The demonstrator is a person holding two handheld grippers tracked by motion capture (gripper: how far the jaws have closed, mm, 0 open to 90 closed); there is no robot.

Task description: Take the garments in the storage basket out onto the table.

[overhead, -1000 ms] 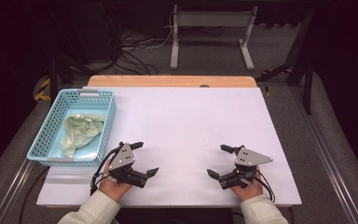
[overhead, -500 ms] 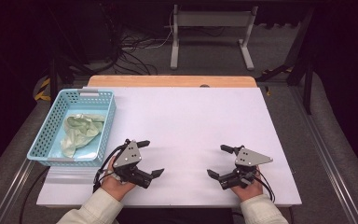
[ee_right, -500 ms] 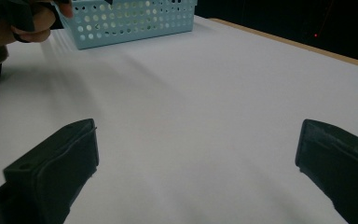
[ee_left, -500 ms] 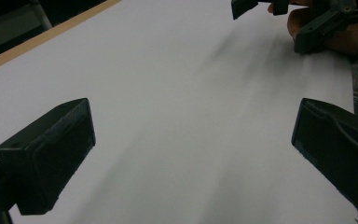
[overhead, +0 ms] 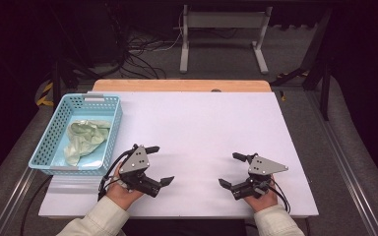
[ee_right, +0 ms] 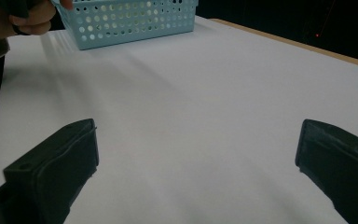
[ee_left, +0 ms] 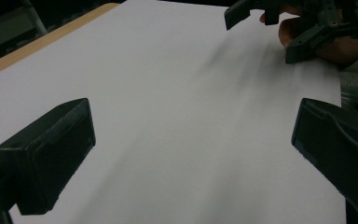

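Observation:
A light blue perforated basket (overhead: 112,129) stands at the table's left side with a crumpled pale green cloth (overhead: 82,138) inside it. My left gripper (overhead: 160,164) is open just right of the basket's near corner, low over the white table top, and holds nothing. In its own view the jaws (ee_left: 193,149) stand wide apart over bare white surface. My right gripper (overhead: 229,169) is open near the front right, pointing left toward the other one, with nothing in it. Its own view shows the jaws (ee_right: 198,163) spread apart, with the basket (ee_right: 135,18) beyond them.
The white table top (overhead: 202,123) has a wooden strip (overhead: 177,85) along its far edge. Dark floor, cables and a metal stand lie behind the table. The right gripper (ee_left: 303,23) appears at the top right of the left gripper view.
My left gripper has shifted a little to the right and away from the basket, still open. The right gripper has stayed in place.

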